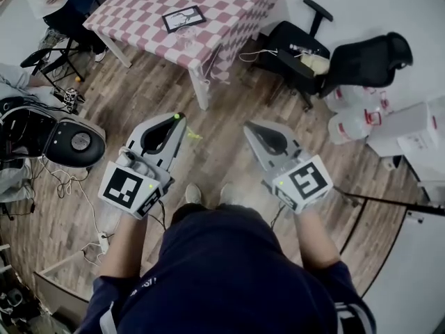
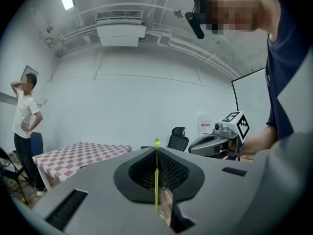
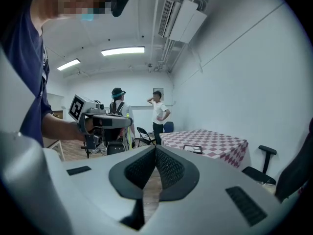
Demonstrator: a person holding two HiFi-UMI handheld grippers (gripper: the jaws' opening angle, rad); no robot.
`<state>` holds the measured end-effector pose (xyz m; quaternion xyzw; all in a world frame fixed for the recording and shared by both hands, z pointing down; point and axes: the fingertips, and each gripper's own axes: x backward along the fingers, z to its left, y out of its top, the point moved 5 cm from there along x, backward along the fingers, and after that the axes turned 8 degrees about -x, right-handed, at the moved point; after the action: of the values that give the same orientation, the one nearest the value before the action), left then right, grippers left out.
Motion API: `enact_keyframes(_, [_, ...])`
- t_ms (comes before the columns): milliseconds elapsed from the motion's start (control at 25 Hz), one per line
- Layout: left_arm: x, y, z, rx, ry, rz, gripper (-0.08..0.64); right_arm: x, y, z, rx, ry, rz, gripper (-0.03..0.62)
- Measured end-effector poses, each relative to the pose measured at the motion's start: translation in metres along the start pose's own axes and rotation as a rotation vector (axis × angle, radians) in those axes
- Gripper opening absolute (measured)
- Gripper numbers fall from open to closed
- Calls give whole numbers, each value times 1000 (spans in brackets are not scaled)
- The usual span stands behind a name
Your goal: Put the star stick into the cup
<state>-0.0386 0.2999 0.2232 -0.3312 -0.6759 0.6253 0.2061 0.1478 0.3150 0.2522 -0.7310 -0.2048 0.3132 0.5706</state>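
Note:
The star stick (image 2: 156, 177) is a thin yellow-green rod with a small green tip, and it stands upright between the jaws of my left gripper (image 2: 156, 148), which is shut on it. In the head view the left gripper (image 1: 176, 120) is held at waist height over the wooden floor, and a short piece of the stick (image 1: 192, 136) pokes out beside it. My right gripper (image 1: 249, 126) is level with it, about a hand's width to the right. Its jaws (image 3: 156, 150) are shut with nothing between them. I cannot make out a cup for certain.
A table with a red-and-white checked cloth (image 1: 229, 9) stands ahead and bears a black-framed card (image 1: 183, 19). Black office chairs (image 1: 361, 58), water jugs (image 1: 354, 124) and white boxes (image 1: 410, 127) stand to the right. A dark stool (image 1: 73, 142) and cables lie to the left. People stand beyond the table (image 3: 158, 112).

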Motion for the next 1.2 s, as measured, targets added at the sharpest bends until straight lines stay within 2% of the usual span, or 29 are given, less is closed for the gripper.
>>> enact_keyframes(240, [-19,12,-20,-21,10,3,31,24,1,-23,-1,5,-7,17])
enact_keyframes(600, [-44,12,-10,-24,24,7,31,17,2,-50,0,20,-2,17])
enact_keyframes(960, [-78,-16,35,18,26,7,31,-32,-1,-84,3,21,43,17])
enact_keyframes(1200, [-106,-31,98,39,16,10,31,-97,9,-109,-2,26,63,17])
